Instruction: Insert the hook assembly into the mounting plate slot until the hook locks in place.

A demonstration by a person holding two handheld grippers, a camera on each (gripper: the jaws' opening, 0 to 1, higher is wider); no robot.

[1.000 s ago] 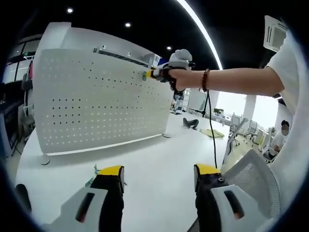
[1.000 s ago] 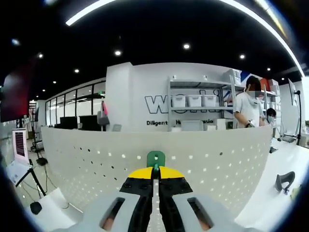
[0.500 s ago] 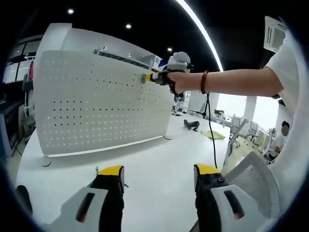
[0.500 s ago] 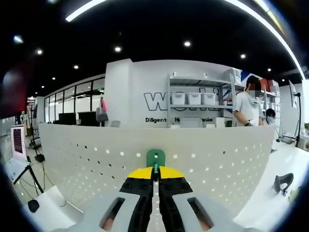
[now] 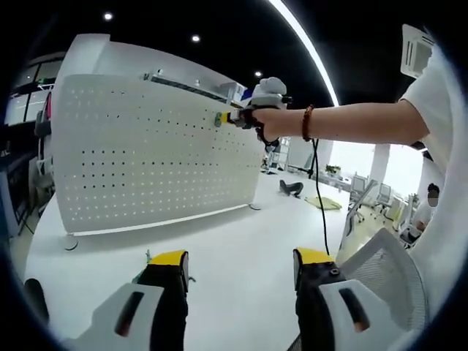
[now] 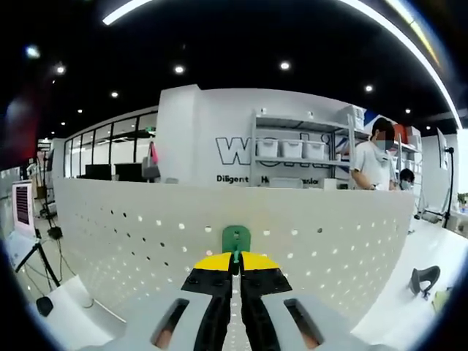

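While its fingers pinch a small green plastic hook (image 6: 236, 239), the right gripper (image 6: 235, 257) faces the white perforated metal panel (image 6: 307, 248). The left gripper (image 5: 240, 265) hangs over the white surface (image 5: 234, 234), fingers spread.

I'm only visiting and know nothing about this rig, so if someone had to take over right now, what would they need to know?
Right gripper: jaws shut on the green hook, held up against the white pegboard near its top edge.
Left gripper: jaws open, holding nothing, low over the white table.
The left gripper view shows the right gripper at the pegboard's upper right corner.
Done: hook picked up and brought to the board.
Left: push it into a slot until it locks. Whether it has entered a hole cannot be told.
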